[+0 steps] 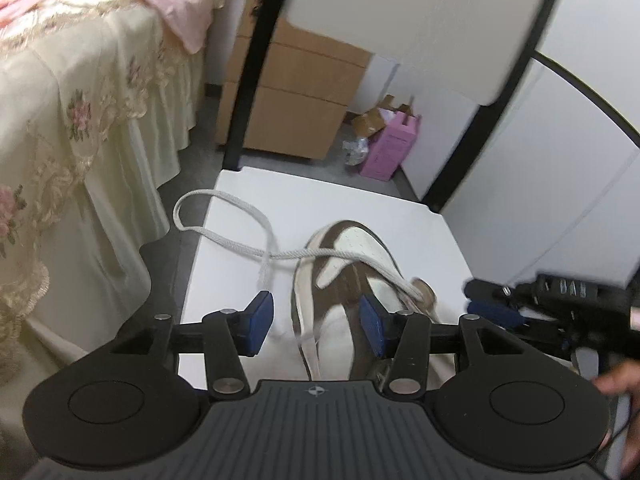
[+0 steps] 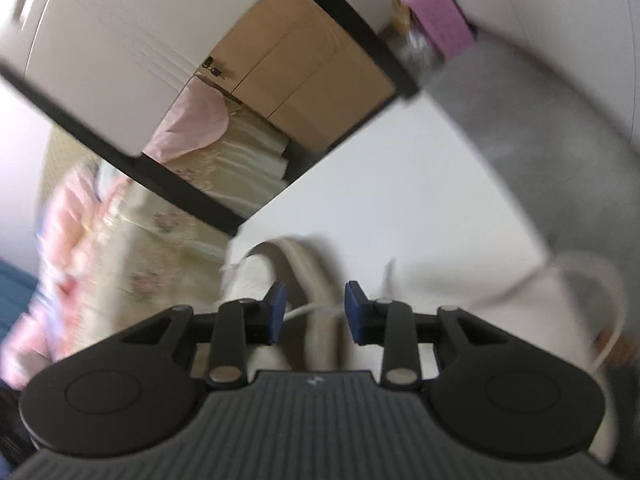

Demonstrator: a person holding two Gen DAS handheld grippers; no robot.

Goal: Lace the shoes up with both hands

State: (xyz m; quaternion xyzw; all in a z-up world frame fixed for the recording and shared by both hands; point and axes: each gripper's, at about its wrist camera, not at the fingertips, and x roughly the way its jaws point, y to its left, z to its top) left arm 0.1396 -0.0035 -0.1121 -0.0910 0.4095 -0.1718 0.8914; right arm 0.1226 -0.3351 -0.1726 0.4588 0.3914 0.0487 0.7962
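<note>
A brown and white shoe (image 1: pixel 344 280) lies on a white table (image 1: pixel 360 208) in the left wrist view. Its white lace (image 1: pixel 224 236) runs from the eyelets across the toe and loops out past the table's left edge. My left gripper (image 1: pixel 316 324) is open just above the shoe's near side, with one loose lace end hanging between the pads, untouched. My right gripper (image 1: pixel 496 308) comes in from the right beside the shoe. In the blurred right wrist view the right gripper (image 2: pixel 315 312) is open over a pale band and a thin white strand (image 2: pixel 320 309); the pads do not press on them.
A bed with a cream floral cover (image 1: pixel 80 120) stands close on the left. Behind the table are cardboard boxes (image 1: pixel 288 100), a pink box (image 1: pixel 390 148) on the grey floor, and a black-framed white panel (image 1: pixel 420 20). A hand (image 1: pixel 616 384) shows at the right edge.
</note>
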